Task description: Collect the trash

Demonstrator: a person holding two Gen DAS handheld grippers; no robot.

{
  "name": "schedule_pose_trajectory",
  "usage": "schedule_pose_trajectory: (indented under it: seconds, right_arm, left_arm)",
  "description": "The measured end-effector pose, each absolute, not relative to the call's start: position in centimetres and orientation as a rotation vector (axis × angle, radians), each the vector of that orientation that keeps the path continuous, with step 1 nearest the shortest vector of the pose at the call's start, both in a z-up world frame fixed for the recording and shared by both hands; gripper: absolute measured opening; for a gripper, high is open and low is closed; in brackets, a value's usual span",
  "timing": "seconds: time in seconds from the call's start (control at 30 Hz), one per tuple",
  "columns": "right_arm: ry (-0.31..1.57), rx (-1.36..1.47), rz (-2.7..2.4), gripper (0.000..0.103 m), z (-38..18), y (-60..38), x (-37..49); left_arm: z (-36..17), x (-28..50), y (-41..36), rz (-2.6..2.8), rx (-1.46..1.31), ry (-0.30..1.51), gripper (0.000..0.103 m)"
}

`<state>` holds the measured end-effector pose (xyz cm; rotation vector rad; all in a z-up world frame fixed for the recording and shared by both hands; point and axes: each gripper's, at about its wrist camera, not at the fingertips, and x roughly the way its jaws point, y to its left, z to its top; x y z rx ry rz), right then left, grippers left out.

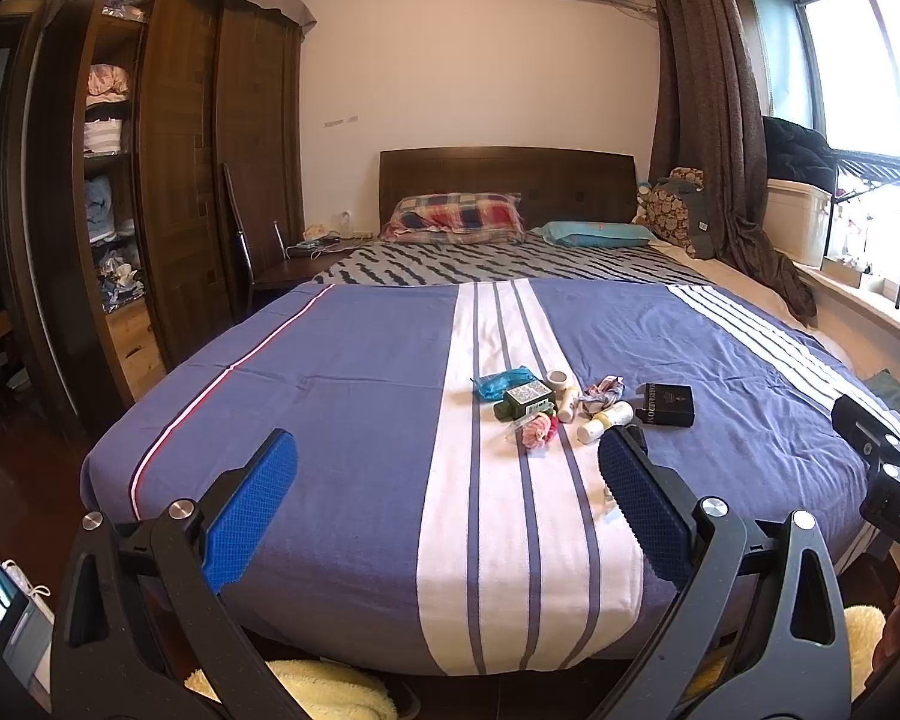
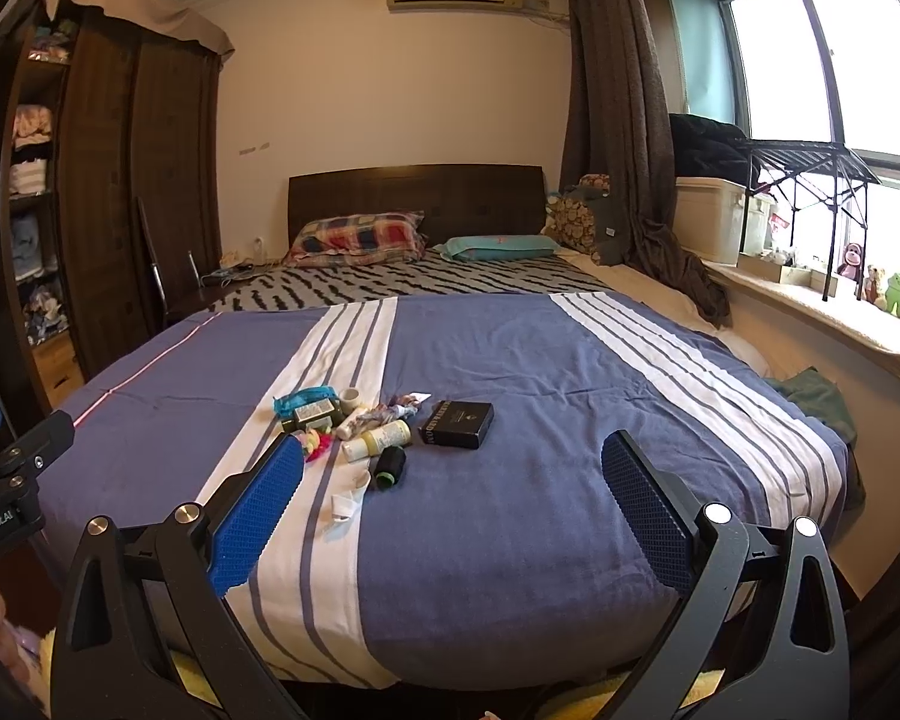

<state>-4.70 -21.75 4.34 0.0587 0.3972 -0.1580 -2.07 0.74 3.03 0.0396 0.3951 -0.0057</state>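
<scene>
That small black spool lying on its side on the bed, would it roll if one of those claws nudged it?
Probably a little. The small black cylindrical spool lies on its side, so its round body could roll. The soft blue-and-white striped bedspread would likely stop it soon. It looks rigid, so a grasp shouldn't crush it.

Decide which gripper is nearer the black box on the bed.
Right, narrowly, as a judgement. The black box lies ahead between the right gripper fingers; from the left gripper it sits off to the right.

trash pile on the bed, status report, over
Left gripper and right gripper open, empty, short of the bed. Trash pile untouched beside black box. Nothing blocking.
</scene>
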Motion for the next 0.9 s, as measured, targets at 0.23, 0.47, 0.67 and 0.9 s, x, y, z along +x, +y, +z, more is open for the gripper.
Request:
schedule_pose_trajectory:
  seconds: [0.23, 0.47, 0.67, 0.9]
  right_arm:
    - [0.393, 0.061, -0.160, 0.100, 4.34, -21.76, -4.89]
    - [0.392, 0.063, -0.160, 0.100, 4.36, -21.80, -4.90]
    - [0.395, 0.065, -0.165, 0.100, 4.42, -21.84, -4.68]
    - [0.392, 0.067, -0.167, 0.100, 4.29, -21.93, -4.75]
  left_arm:
    - [3.08, -2.08, 0.77, -0.007, 0.040, 0.394, 0.095]
    - [3.05, -2.11, 0.77, -0.007, 0.040, 0.394, 0.095]
    - [3.15, -2.21, 0.91, -0.009, 0.041, 0.396, 0.095]
    - [2.89, -1.78, 0.84, -0.007, 0.042, 0.405, 0.095]
